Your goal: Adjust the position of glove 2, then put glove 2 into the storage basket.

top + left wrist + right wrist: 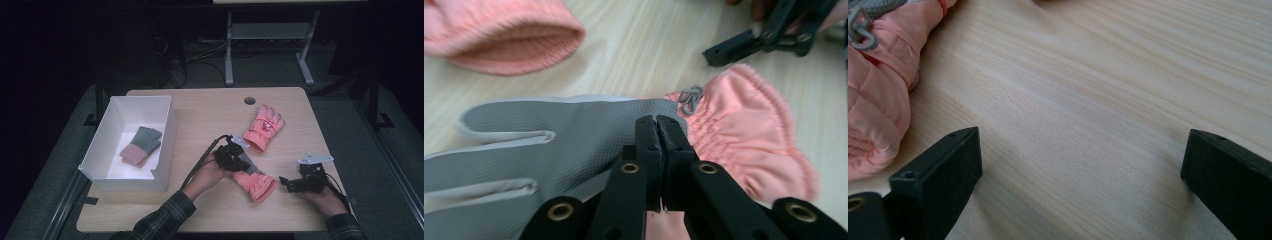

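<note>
Left gripper: its jaws are being pressed together over the near glove, at the seam where grey palm meets pink cuff; whether fabric is being pinched between the tips cannot be told.
Near glove: a pink ski glove with a grey palm is lying on the table at the near middle, palm side up toward the left gripper view, its gathered cuff being spread to the right there.
Clip: a small grey plastic hook is sitting at the cuff seam; no writing can be read on it.
Right gripper: its jaws are being held spread wide just above bare wood, nothing between them, just beside the near glove's cuff.
Far glove: the matching pink glove is lying back side up beyond the left gripper; a red and white patch is showing on it, its lettering too small to be read.
Box: a white open box is standing at the table's left, with a grey-green and dusty-pink knitted glove pair lying inside.
Table: light wood, with a round cable hole near the far edge.
</note>
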`<control>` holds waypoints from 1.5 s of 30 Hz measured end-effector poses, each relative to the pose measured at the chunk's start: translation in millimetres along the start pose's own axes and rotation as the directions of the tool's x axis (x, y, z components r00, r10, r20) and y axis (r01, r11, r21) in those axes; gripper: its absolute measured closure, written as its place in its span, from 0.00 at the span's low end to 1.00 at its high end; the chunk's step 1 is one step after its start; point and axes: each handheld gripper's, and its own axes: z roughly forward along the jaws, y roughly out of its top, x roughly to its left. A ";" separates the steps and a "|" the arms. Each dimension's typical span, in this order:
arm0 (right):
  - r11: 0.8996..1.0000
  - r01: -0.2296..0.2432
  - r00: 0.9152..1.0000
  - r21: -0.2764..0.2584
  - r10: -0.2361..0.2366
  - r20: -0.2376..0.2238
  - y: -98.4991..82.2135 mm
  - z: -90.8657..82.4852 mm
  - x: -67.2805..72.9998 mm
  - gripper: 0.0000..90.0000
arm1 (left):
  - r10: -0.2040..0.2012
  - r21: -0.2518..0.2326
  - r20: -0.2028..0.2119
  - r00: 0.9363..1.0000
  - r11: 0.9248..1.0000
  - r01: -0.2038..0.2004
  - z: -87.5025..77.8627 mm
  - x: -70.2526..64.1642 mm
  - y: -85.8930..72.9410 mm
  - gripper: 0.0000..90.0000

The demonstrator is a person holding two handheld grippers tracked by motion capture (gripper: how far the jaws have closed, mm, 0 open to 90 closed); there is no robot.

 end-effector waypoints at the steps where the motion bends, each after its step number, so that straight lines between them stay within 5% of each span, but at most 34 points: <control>1: 1.000 0.000 1.000 0.000 0.000 0.000 0.0 0.0 0.0 0.03 | 0.003 -0.015 -0.007 1.000 1.000 -0.003 -5.7 -1.1 -2.2 0.95; 5: 1.000 -0.001 1.000 0.001 0.001 0.001 0.0 -0.1 0.1 0.03 | 0.020 -0.038 -0.031 0.999 0.999 -0.021 -23.0 -3.7 -14.0 0.83; 10: 1.000 -0.027 0.999 0.000 0.027 0.030 -0.4 -0.4 2.8 0.03 | 0.015 -0.084 -0.094 0.995 0.996 -0.023 -46.4 -10.7 -52.4 0.63; 17: 0.998 -0.063 0.996 -0.003 0.064 0.067 -0.1 0.0 6.2 0.03 | 0.046 -0.055 -0.156 0.987 0.997 -0.055 -47.3 -13.0 -91.4 0.39; 23: 0.998 -0.068 0.995 -0.001 0.068 0.070 0.5 0.3 6.8 0.03 | 0.009 -0.042 -0.177 0.984 0.999 -0.017 -44.9 -6.8 -110.7 0.25; 30: 0.997 -0.051 0.998 0.065 0.048 0.051 6.7 -1.0 5.4 0.03 | 0.001 -0.023 -0.188 0.982 1.000 -0.005 -38.2 -5.2 -124.4 0.17; 34: 0.995 -0.054 0.998 0.085 0.050 0.042 9.6 -1.2 2.9 0.05 | 0.024 -0.029 -0.198 0.980 0.999 -0.031 -36.6 -5.8 -127.2 0.15; 45: 0.996 -0.062 0.997 0.068 0.064 -0.031 29.6 -5.0 -2.8 0.19 | 0.055 -0.088 -0.178 0.983 0.993 -0.072 -37.4 -0.3 -135.6 0.14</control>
